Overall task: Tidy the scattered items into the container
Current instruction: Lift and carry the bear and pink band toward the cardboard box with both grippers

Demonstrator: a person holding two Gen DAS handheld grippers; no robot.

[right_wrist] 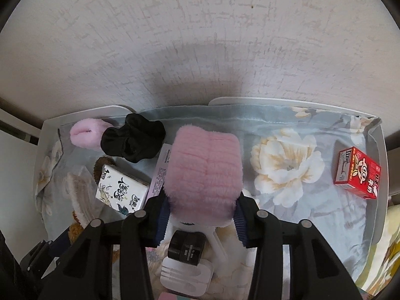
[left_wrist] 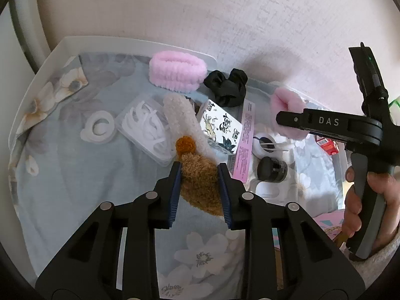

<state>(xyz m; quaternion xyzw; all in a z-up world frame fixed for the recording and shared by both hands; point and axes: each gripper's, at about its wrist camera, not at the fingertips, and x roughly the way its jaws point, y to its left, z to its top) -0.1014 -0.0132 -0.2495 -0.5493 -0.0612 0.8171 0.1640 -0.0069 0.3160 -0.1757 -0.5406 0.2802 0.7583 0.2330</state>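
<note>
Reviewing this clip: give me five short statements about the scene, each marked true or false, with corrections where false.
1. The left tongs grip a brown-and-cream fuzzy sock. True.
2. The right tongs are empty. False: they hold a pink fluffy wristband.
3. A black fabric scrunchie lies beside a second pink fluffy band. True.
4. The red milk carton stands upright. False: it lies on its side.
5. The cloth under everything is plain white. False: the blue floral cloth is patterned.
</note>
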